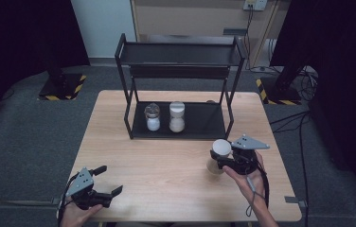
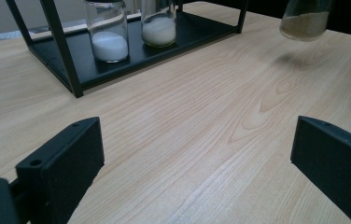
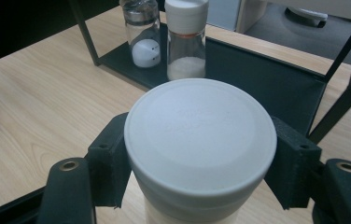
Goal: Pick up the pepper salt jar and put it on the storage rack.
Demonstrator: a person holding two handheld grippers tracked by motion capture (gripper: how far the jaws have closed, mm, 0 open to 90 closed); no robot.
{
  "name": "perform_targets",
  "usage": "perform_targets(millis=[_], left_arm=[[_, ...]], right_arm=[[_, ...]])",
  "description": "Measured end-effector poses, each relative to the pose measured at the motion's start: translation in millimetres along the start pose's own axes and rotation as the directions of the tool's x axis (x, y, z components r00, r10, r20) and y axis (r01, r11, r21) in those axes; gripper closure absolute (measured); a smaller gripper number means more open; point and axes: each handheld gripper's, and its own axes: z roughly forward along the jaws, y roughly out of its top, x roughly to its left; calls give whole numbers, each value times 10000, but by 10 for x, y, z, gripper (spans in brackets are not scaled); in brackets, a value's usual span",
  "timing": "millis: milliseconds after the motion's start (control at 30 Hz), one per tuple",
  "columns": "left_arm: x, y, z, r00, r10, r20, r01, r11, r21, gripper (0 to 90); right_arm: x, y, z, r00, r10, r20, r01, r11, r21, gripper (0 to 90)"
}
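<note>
Low at the table's [image 1: 133,161] near left corner: left gripper [image 1: 113,194], jaws spread wide, nothing between them, pointed across the bare wood toward the rack [image 1: 178,87] as though kept clear of the work.

Farther back, on the rack's bottom shelf: clear-lidded jar [image 1: 152,117] and white-capped jar [image 1: 176,117] side by side, both part-filled with white grains, leaving free shelf to their right, likely room for one more.

At right, just in front of the rack's near right leg: right gripper [image 1: 219,158] clenched on the third jar [image 1: 219,152], pads pressed just under its white lid from both sides. Jar apparently lifted off the table, with tan powder inside and a shadow beneath it in the left gripper view [image 2: 304,18], though contact is hard to rule out from above.
</note>
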Motion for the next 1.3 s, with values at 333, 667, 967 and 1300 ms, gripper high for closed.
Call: perform_targets(millis=[333, 667, 967, 1300], left_arm=[[0, 0, -2, 10000, -7, 1, 7, 10000, 0, 16], [3, 0, -1, 10000, -7, 20, 7, 10000, 4, 16], [4, -1, -2, 10000, -15, 19, 15, 10000, -5, 16], [4, -2, -4, 10000, -25, 23, 25, 10000, -7, 16]], right_arm=[[13, 313, 212, 9998, -84, 182, 83, 10000, 38, 336], [-45, 667, 463, 9990, -47, 452, 48, 10000, -22, 336], [-111, 867, 676, 9965, -27, 839, 21, 10000, 71, 336], [-222, 947, 948, 9908, 218, 1337, -229, 9997, 62, 336]])
